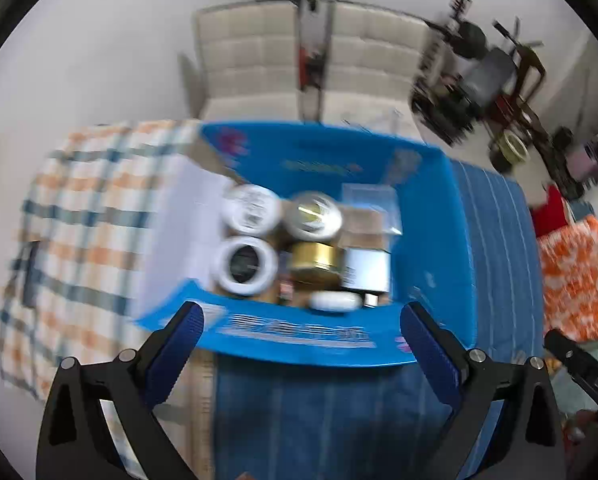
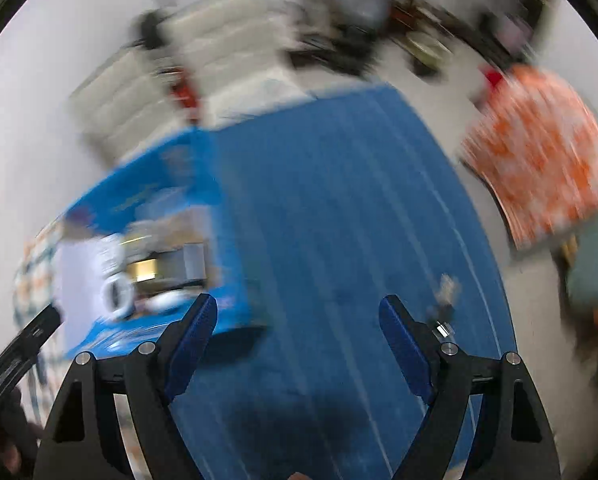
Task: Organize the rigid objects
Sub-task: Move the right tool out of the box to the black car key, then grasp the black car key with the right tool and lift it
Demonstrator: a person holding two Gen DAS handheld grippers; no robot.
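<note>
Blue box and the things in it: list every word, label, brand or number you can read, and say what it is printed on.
No text can be read; both views are motion-blurred.
Blue box, near flap: rows of white print, too blurred to read.
Blue box, far wall: a line of print and a purple mark, unreadable.
White round lid: dark print, too small and blurred.
White carton: dark label print, unreadable.
Right wrist view: the box's print is smeared.

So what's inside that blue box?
Inside the blue box: three round white-rimmed containers, a gold tin, a white carton, and a clear case. Whatever lies beneath them is hidden.
</note>
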